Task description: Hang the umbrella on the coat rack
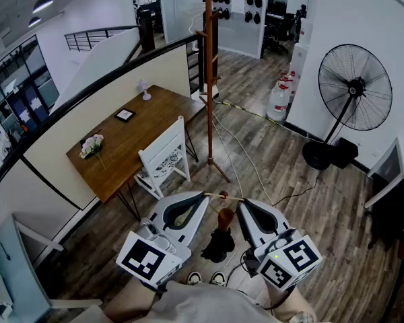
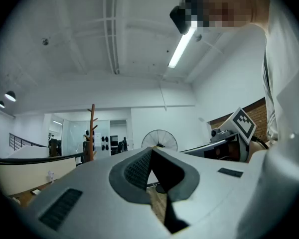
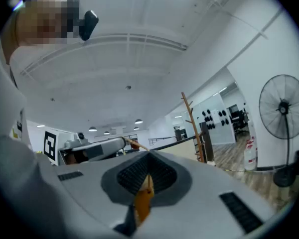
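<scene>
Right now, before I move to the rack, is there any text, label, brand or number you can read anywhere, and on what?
None readable.
Left gripper and right gripper: square marker patterns only, no letters.
Water jugs: labels too small to read.
Frame on table: too small to read.
Umbrella, held by both grippers: no print shows.

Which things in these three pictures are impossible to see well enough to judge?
1. Head view: the top of the coat rack is cut off by the upper edge, so its highest pegs are not seen.
2. Head view: the umbrella hangs straight down under its cord; its own folds hide its tip.
3. Left gripper view: the jaws of the left gripper stand together and cover the cord between them.
</scene>
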Demonstrator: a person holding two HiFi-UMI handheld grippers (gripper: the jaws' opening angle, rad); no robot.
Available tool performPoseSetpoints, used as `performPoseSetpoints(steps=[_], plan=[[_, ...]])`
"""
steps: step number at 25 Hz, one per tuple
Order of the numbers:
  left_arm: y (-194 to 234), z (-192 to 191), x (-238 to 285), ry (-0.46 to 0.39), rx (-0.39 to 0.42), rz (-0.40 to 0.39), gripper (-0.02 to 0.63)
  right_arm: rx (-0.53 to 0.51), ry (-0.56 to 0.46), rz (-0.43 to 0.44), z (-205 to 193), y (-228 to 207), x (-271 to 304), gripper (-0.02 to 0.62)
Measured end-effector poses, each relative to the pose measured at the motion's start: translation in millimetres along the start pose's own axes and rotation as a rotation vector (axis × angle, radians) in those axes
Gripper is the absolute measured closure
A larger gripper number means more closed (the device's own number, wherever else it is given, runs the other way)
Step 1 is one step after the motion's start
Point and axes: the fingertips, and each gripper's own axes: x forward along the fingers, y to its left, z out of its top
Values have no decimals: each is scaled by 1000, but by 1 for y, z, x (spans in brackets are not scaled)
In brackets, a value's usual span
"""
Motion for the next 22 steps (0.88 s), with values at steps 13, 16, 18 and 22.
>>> performPoseSetpoints(steps=[13, 16, 18, 22], plan=[[-11, -9, 21, 10, -14, 26, 606, -18, 17, 3, -3, -27, -4, 592], [-11, -13, 27, 8, -6, 39, 606, -40, 15, 17, -1, -35, -3, 592], [-11, -17, 31, 13, -3, 46, 606, -48, 16, 21, -3, -40, -2, 592], [-13, -23, 39, 13, -9, 52, 606, -42, 33, 27, -8, -48, -3, 592]])
